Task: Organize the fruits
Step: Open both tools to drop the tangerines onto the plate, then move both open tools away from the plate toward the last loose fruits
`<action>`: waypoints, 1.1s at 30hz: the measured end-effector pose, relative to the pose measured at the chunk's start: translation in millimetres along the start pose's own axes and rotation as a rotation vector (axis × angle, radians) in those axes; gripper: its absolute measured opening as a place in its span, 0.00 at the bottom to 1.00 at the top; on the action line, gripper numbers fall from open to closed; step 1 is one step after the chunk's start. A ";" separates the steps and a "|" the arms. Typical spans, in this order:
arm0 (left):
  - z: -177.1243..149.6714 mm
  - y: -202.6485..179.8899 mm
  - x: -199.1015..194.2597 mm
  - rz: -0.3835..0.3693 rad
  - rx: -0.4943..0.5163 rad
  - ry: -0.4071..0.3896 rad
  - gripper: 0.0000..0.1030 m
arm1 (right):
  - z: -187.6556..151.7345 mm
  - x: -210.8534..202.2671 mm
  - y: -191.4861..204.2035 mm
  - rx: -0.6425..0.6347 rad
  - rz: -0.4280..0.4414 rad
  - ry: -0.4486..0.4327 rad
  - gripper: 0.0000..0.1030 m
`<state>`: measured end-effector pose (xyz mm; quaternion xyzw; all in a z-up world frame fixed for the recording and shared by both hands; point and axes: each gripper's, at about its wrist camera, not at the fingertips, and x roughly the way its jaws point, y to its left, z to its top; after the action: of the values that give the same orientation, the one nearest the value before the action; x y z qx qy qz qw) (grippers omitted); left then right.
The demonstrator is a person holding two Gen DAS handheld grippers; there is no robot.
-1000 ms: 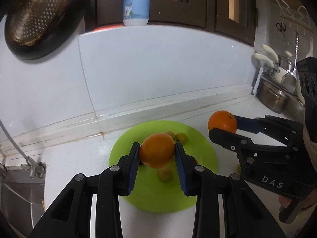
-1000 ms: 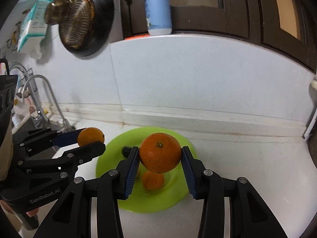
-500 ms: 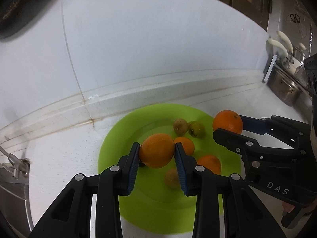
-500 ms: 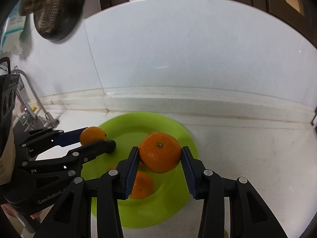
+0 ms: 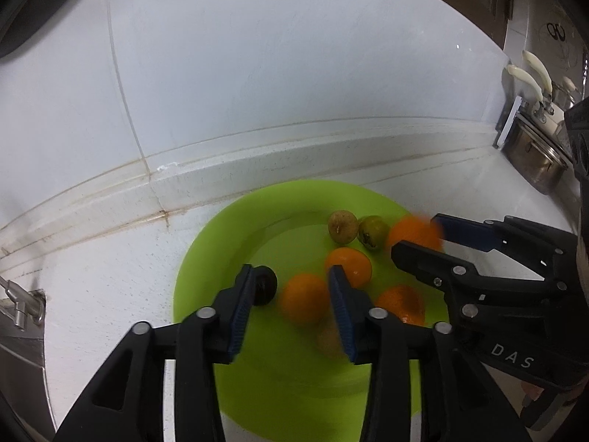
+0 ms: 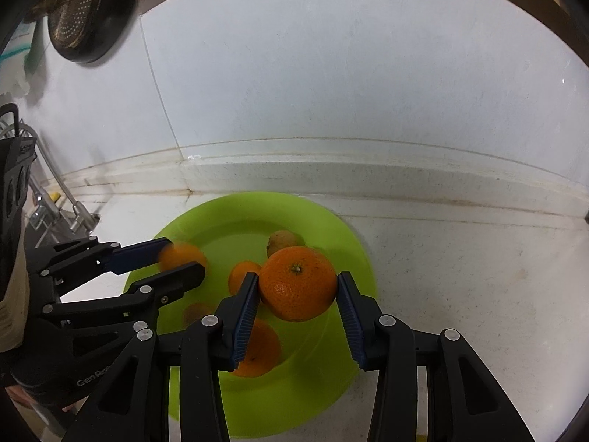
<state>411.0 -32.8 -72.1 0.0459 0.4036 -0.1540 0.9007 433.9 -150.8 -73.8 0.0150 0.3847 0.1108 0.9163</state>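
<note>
Both claws have come down over the green plate (image 5: 206, 254) since the earlier frame. Nearest, the left claw (image 5: 291, 304) is opening, its blurred orange (image 5: 304, 297) loose between the pads and dropping. The right claw (image 6: 297, 294) is also opening, its orange (image 6: 297, 283) barely touching the pads. Farther in lie more oranges and small fruit (image 5: 342, 225). Release step; next, lift both claws clear toward the table's front edge.
</note>
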 end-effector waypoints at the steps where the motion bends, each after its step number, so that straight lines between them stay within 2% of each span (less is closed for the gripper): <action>1: 0.4 0.6 -1.7 0.003 -0.003 -0.006 0.42 | 0.4 0.2 -0.6 0.009 0.002 -0.003 0.48; 3: 0.8 2.4 -6.6 0.009 -0.014 -0.013 0.46 | 0.9 -2.9 -1.7 0.017 -0.010 -0.015 0.54; 9: 0.2 -2.9 -37.9 0.023 -0.014 -0.058 0.53 | -3.3 -26.8 -0.9 0.021 -0.027 -0.026 0.54; 16: -5.4 -22.8 -85.1 0.014 0.018 -0.133 0.59 | -18.5 -75.2 1.7 -0.002 -0.056 -0.079 0.54; 21: -13.1 -45.2 -114.5 -0.017 0.054 -0.168 0.63 | -29.2 -112.3 -3.7 0.011 -0.082 -0.120 0.54; 24: -14.9 -57.0 -127.2 -0.045 0.068 -0.181 0.63 | -36.3 -136.0 -8.3 0.024 -0.103 -0.147 0.59; 33: -23.9 -94.4 -153.0 -0.114 0.145 -0.226 0.67 | -63.8 -191.3 -17.4 0.057 -0.175 -0.196 0.59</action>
<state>268.4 -80.6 29.2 0.0705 0.2895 -0.2377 0.9245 262.1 -212.4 13.5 0.0182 0.2960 0.0172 0.9549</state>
